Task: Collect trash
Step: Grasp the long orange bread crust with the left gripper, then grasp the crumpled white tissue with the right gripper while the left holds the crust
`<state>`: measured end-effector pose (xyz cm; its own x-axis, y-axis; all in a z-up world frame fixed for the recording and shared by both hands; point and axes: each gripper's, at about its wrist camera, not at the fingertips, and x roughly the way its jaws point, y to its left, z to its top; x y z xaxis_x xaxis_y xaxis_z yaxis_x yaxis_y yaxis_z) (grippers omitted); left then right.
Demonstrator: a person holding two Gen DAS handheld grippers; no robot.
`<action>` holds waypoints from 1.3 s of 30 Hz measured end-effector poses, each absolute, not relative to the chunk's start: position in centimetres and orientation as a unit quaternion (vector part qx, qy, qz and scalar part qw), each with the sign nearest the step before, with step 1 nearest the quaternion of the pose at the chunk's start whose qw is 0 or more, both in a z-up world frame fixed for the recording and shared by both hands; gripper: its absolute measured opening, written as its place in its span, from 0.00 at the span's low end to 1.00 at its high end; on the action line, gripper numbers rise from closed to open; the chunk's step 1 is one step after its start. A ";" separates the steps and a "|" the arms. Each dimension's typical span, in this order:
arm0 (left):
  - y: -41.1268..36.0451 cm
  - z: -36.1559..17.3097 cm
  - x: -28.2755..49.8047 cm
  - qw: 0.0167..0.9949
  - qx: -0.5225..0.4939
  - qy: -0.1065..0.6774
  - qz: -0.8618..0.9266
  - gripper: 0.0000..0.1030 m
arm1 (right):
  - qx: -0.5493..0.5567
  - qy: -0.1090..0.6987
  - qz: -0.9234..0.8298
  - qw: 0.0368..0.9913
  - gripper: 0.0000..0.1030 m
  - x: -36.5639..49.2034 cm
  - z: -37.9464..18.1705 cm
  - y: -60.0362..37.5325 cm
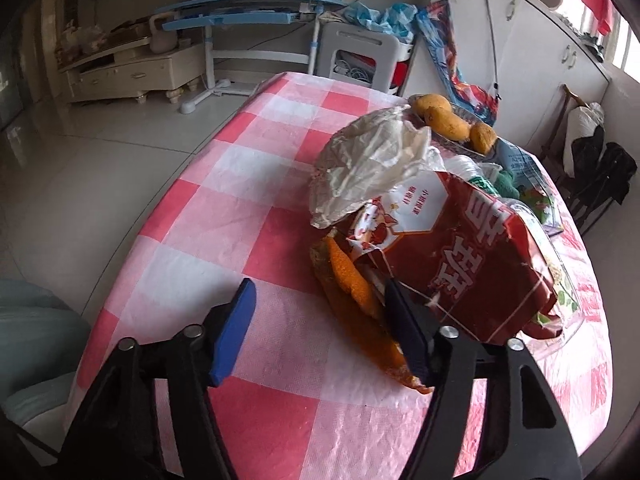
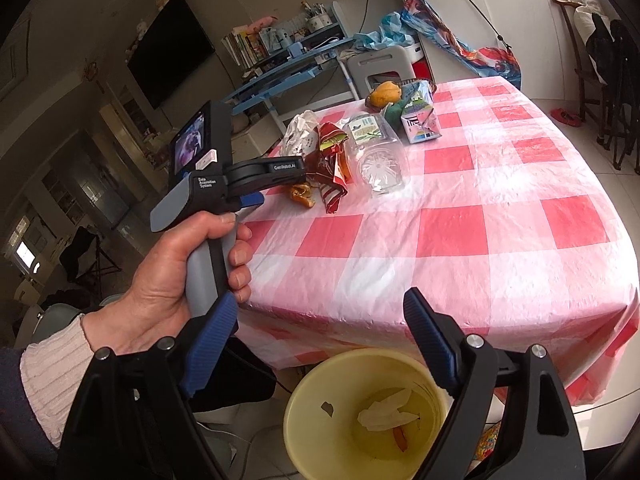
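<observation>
My left gripper (image 1: 320, 300) is open just above the pink checked table (image 1: 248, 208). Its right finger touches an orange peel (image 1: 360, 300) that lies beside a red snack wrapper (image 1: 460, 256). A crumpled white paper (image 1: 372, 160) rests on the wrapper's far end. In the right wrist view the left gripper (image 2: 256, 196) is held by a hand beside the peel (image 2: 302, 196) and wrapper (image 2: 332, 160). My right gripper (image 2: 320, 312) is open and empty above a yellow bin (image 2: 320, 420) that holds paper scraps and peel.
A clear plastic bottle (image 2: 376, 152) lies on the table (image 2: 480, 200) next to a small carton (image 2: 420, 120). Mangoes (image 1: 448, 120) sit in a dish at the far edge. A white stool (image 1: 360, 52) and a blue desk (image 1: 248, 12) stand beyond the table.
</observation>
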<state>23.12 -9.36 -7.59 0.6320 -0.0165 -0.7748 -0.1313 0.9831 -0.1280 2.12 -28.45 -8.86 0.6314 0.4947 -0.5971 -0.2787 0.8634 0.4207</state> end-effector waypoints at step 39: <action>-2.6 -1.9 13.4 0.901 -0.189 0.388 -0.041 0.15 | 0.043 0.351 0.219 0.909 0.79 1.9 -7.9 -24.8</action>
